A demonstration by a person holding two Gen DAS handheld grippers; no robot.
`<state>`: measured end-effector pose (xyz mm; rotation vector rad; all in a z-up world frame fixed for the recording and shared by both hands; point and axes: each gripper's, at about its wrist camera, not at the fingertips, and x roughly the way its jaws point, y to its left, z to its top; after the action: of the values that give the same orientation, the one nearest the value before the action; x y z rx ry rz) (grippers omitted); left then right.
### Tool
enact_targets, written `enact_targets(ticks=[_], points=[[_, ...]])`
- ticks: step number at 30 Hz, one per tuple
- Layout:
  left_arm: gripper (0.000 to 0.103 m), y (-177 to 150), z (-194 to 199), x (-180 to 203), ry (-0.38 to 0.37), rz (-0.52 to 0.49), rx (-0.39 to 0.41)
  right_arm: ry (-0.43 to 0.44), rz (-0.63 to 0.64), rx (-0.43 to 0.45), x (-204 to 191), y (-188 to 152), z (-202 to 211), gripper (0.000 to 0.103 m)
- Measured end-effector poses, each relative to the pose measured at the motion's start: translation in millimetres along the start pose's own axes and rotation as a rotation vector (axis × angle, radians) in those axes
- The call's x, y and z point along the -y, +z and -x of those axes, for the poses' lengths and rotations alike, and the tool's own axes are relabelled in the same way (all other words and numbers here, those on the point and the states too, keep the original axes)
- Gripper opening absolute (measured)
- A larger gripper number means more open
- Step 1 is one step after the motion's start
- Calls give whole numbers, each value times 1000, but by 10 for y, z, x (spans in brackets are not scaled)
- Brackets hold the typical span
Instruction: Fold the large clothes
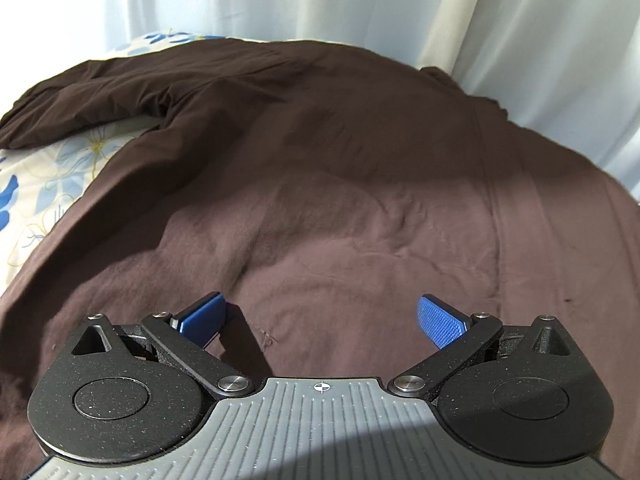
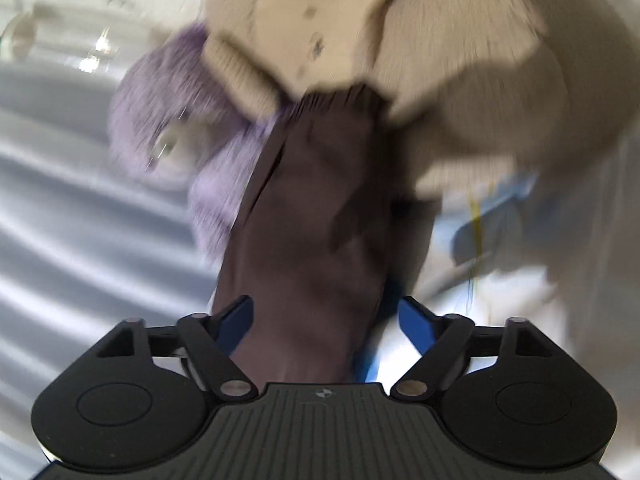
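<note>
A large dark brown garment (image 1: 320, 168) lies spread over a floral bedsheet (image 1: 48, 176), one sleeve (image 1: 80, 100) stretched to the left. My left gripper (image 1: 322, 320) is open just above the garment's near part, nothing between its blue pads (image 1: 440, 320). In the blurred right wrist view, a brown sleeve (image 2: 316, 220) with a ribbed cuff (image 2: 340, 98) runs away from my right gripper (image 2: 326, 320). That gripper is open, its blue pads (image 2: 416, 320) either side of the sleeve's near end.
Pale curtains (image 1: 320, 0) hang behind the bed. In the right wrist view a beige fleece garment (image 2: 440, 40) and a purple fluffy one (image 2: 168, 112) lie beyond the cuff. Floral sheet (image 2: 500, 220) shows to the right.
</note>
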<state>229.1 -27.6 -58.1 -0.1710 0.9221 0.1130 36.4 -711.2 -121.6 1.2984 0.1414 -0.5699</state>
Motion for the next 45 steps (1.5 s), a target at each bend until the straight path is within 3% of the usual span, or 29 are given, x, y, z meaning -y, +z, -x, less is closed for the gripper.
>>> enact_targets(ticks=[3, 5, 8, 12, 15, 19, 23, 25, 27, 28, 29, 31, 34, 38, 39, 41, 42, 45], points=[[103, 3, -39, -39, 3, 19, -3, -16, -21, 30, 15, 116, -200, 67], [103, 16, -50, -60, -3, 26, -12, -4, -41, 37, 39, 138, -291, 50], [103, -3, -63, -81, -19, 6, 1, 14, -49, -1, 31, 171, -409, 35], [103, -45, -63, -104, -32, -30, 33, 5, -20, -3, -113, 187, -351, 22], [103, -43, -63, -84, -31, -77, 18, -22, 130, 58, -490, 122, -168, 12], [103, 61, -21, -111, -35, -52, -25, 13, 558, 164, -1419, -415, 191, 10], [103, 245, 94, -193, -138, 18, 29, 156, 1028, 94, -2303, -1511, 430, 14], [103, 381, 115, -224, -202, 59, 57, 241, 1235, 25, -2510, -2184, 468, 20], [103, 519, 88, -225, -271, 93, 64, 303, 1408, -75, -2550, -2836, 416, 34], [103, 591, 57, -219, -315, 107, 55, 320, 1467, -154, -2522, -3105, 358, 61], [103, 664, 14, -212, -364, 119, 46, 330, 1504, -234, -2465, -3332, 300, 80], [103, 763, -64, -191, -429, 129, 27, 322, 1554, -328, -2342, -3615, 243, 82], [103, 909, -222, -120, -520, 127, -4, 299, 1484, -358, -2211, -3554, 229, 82], [103, 1080, -480, 166, -614, 122, -58, 242, 1117, -491, -2026, -3022, 64, 81], [103, 1116, -563, 257, -637, 122, -84, 245, 1012, -531, -1944, -2875, -5, 77], [103, 1122, -728, 451, -692, 101, -140, 249, 815, -603, -1701, -2691, -20, 57], [102, 1113, -813, 556, -702, 87, -170, 248, 744, -624, -1545, -2658, 61, 54], [82, 1086, -1016, 773, -708, 64, -246, 233, 623, -636, -1278, -2498, 41, 46]])
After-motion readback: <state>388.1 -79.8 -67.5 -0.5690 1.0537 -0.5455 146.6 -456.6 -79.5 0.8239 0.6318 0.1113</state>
